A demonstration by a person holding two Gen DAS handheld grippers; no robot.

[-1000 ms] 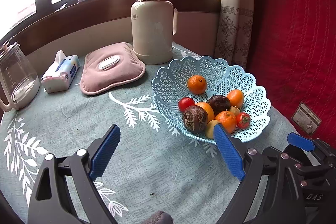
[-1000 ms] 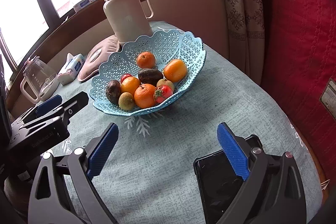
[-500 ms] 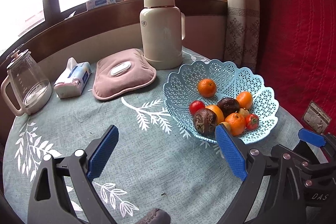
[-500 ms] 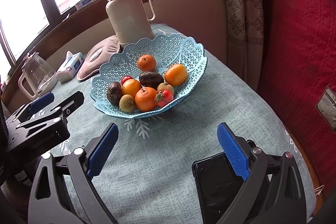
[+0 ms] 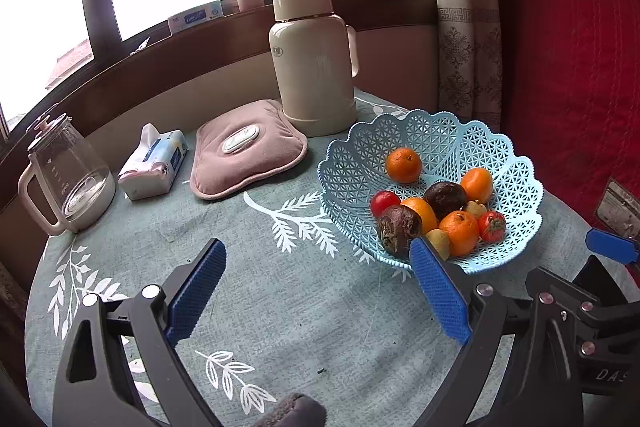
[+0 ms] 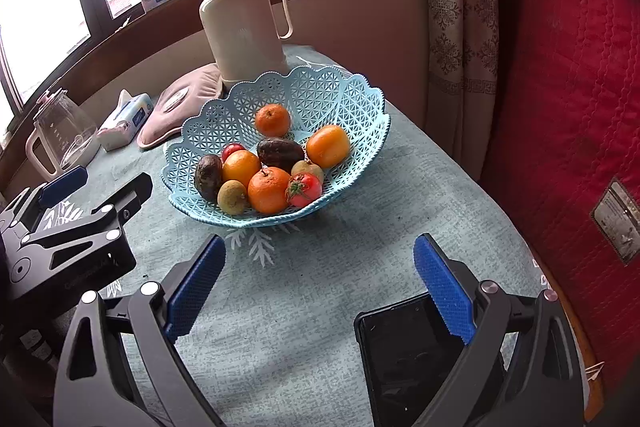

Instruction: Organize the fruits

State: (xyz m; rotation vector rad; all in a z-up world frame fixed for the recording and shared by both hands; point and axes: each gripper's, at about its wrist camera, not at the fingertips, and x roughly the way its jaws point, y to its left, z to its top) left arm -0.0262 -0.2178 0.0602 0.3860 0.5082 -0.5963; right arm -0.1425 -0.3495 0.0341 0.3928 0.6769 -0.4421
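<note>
A light blue lattice basket on the table holds several fruits: oranges, dark brown fruits, small tomatoes and kiwis. My left gripper hovers open over the cloth, near and left of the basket, with nothing between its fingers. My right gripper is open and empty too, in front of the basket. The left gripper's body shows at the left of the right wrist view.
A cream thermos stands behind the basket, with a pink pad, a tissue pack and a glass kettle to its left. A black phone lies under my right finger. Red fabric hangs at the right.
Both grippers have drawn back from the basket and risen a little, so the basket looks smaller and more of the table shows. Both stayed open. The fruits have not moved.
</note>
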